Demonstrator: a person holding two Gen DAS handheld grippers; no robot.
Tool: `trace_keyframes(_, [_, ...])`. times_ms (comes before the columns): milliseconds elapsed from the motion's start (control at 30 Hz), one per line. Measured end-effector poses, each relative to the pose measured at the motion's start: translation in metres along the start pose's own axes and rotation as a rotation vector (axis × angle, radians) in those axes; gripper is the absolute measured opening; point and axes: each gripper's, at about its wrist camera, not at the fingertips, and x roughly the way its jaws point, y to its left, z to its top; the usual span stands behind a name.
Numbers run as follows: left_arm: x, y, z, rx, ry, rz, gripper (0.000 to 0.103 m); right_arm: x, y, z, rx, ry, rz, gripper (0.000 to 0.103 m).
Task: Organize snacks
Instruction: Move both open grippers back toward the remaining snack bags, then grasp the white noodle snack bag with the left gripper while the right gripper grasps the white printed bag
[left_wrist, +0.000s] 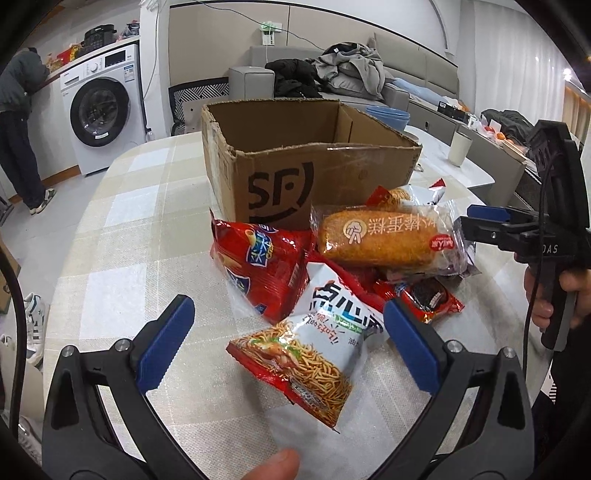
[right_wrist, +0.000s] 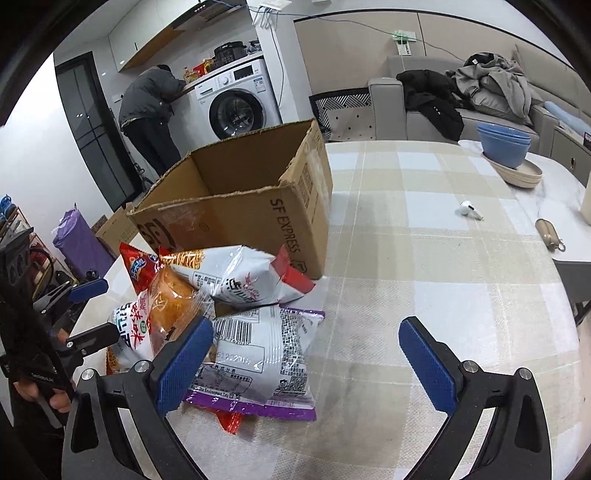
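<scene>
An open, empty cardboard SF box (left_wrist: 295, 162) stands on the checked tablecloth; it also shows in the right wrist view (right_wrist: 236, 206). A pile of snack packets lies in front of it: a red chip bag (left_wrist: 262, 266), a wrapped cake (left_wrist: 376, 240), a small chocolate pack (left_wrist: 428, 295) and a white noodle-snack bag (left_wrist: 306, 354). My left gripper (left_wrist: 288, 343) is open, its fingers on either side of the noodle-snack bag. My right gripper (right_wrist: 306, 350) is open over the table, its left finger beside a purple-edged packet (right_wrist: 266, 362); it also shows in the left wrist view (left_wrist: 480, 225).
Blue bowls on a beige plate (right_wrist: 506, 151), a white earbud (right_wrist: 469, 210) and a beige pouch (right_wrist: 550, 232) lie at the far right of the table. A cup (left_wrist: 460, 147) stands behind the box. A person bends at a washing machine (left_wrist: 107, 110); a sofa holds clothes.
</scene>
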Motion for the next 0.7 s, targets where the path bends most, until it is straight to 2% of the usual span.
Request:
trace_keyframes(533, [0.017,-0.006,-0.007,0.031,0.037,-0.01,0.102,0.027,-0.004,-0.009,0.046,0.093,0.083,0.102])
trace_keyframes(700, [0.021,-0.004,-0.007,0.029,0.044,-0.016,0.102,0.031,-0.008,-0.009,0.066,0.106,0.136,0.096])
